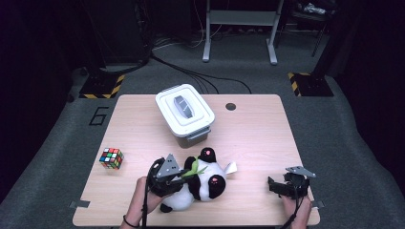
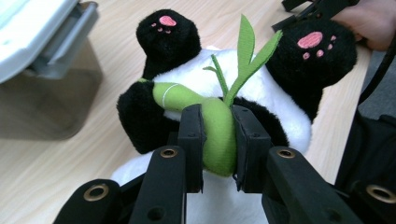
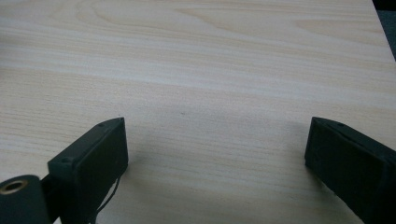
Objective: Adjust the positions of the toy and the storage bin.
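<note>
A black and white plush panda [image 1: 204, 180] lies on its back at the table's front middle, its pink-padded paws up. It holds a green felt bamboo stalk [image 2: 218, 130] with leaves [image 2: 246, 51]. My left gripper [image 1: 184, 177] is shut on that stalk, its two black jaws pinching the green felt [image 2: 219, 140] against the panda's belly [image 2: 261, 93]. My right gripper [image 1: 279, 187] rests low over the bare wood at the front right, open wide [image 3: 215, 154] with nothing between its fingers [image 3: 95, 154].
A white lidded plastic bin [image 1: 185, 112] with a grey handle stands at the table's back middle; its corner [image 2: 42, 60] is close to the panda. A Rubik's cube [image 1: 111, 158] sits at the left. A dark round hole [image 1: 231, 106] marks the tabletop.
</note>
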